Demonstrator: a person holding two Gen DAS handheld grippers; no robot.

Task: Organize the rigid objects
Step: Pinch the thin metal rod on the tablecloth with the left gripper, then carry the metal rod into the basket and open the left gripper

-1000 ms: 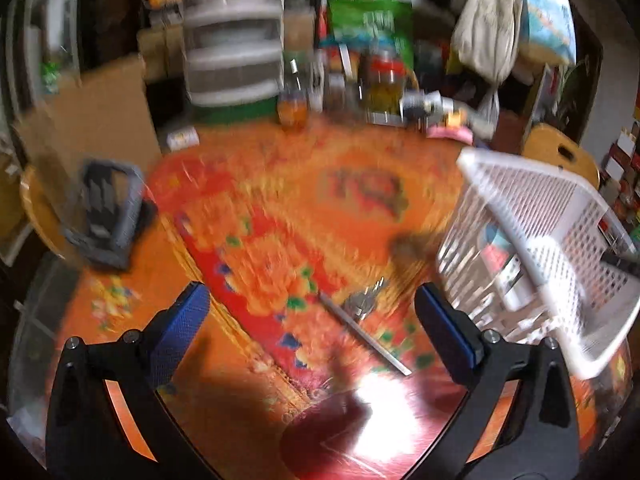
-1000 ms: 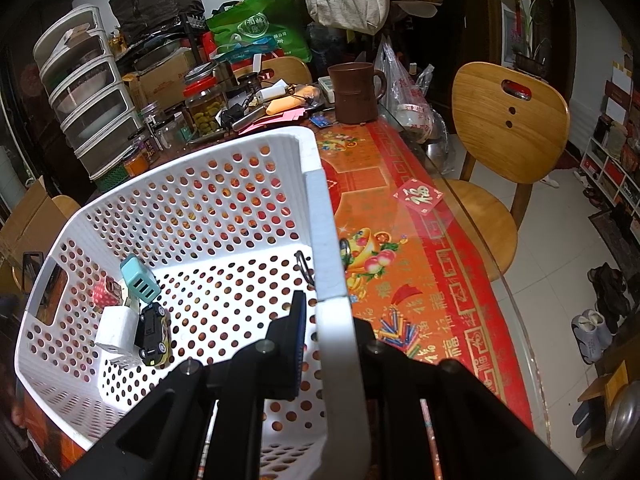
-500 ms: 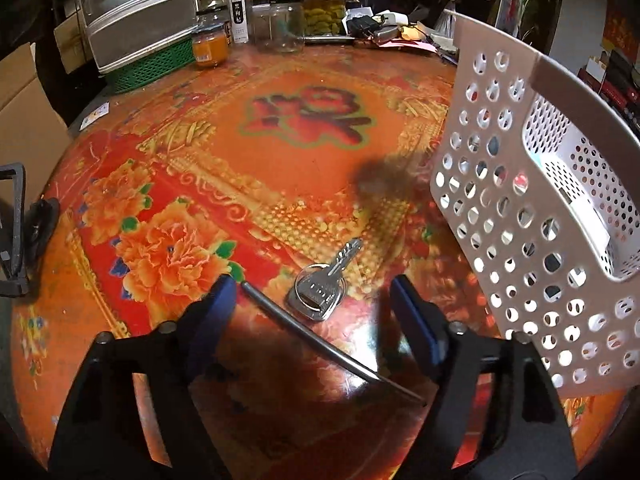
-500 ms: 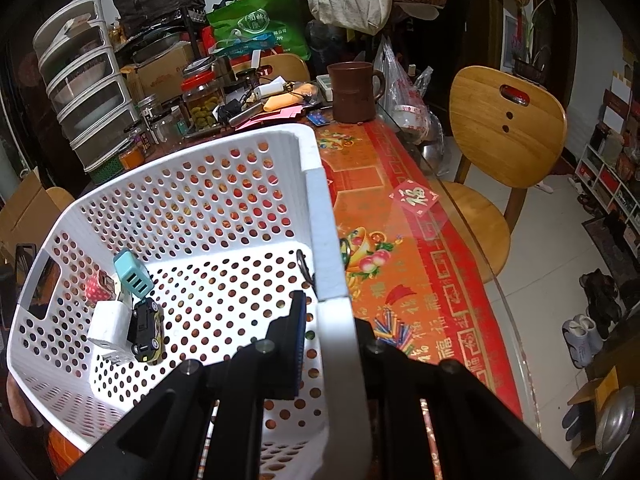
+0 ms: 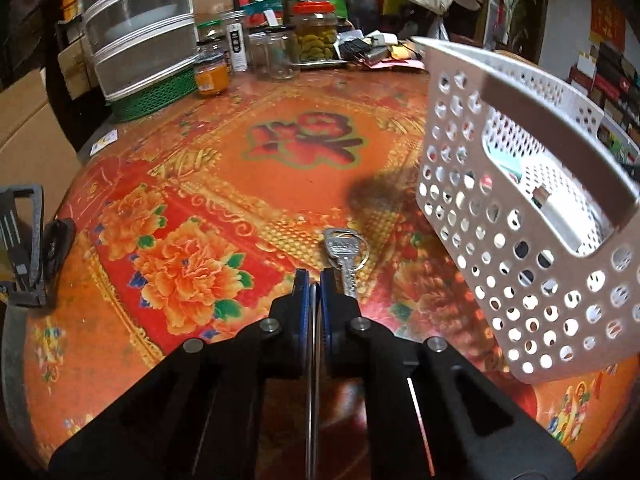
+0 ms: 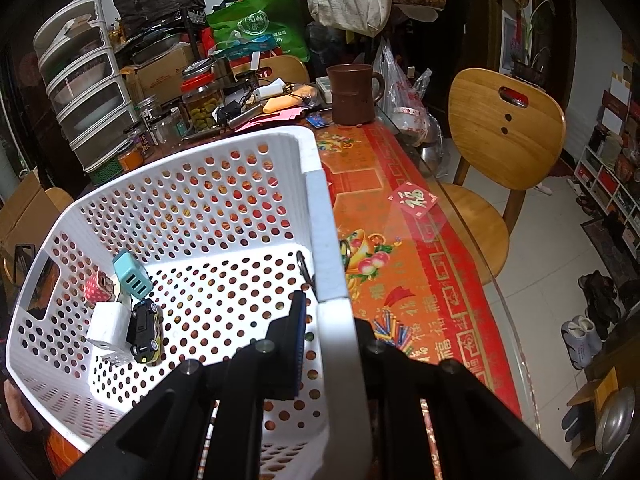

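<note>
1. Silver metal: a thin rod runs down the narrow gap of the left tool, whose jaws have just been closing and now pinch it between the blue pads.
2. A silver key on a ring lies on the surface, just beside the left tool's tip on its right; whether it touches the finger I cannot tell.
3. The surface wears a glossy red and orange cloth with peonies and a large red character in the middle.
4. The white perforated basket is tilted, with its near side raised off the surface in the left wrist view.
5. The right tool is clenched on the basket's rim, one finger inside the wall, the other outside.
6. In the basket's low corner sit a teal charger, a white plug block, a dark toy car and a small pink dotted item, bunched together and touching.
7. Jars and stacked clear drawers stand at the far edge of the surface.
</note>
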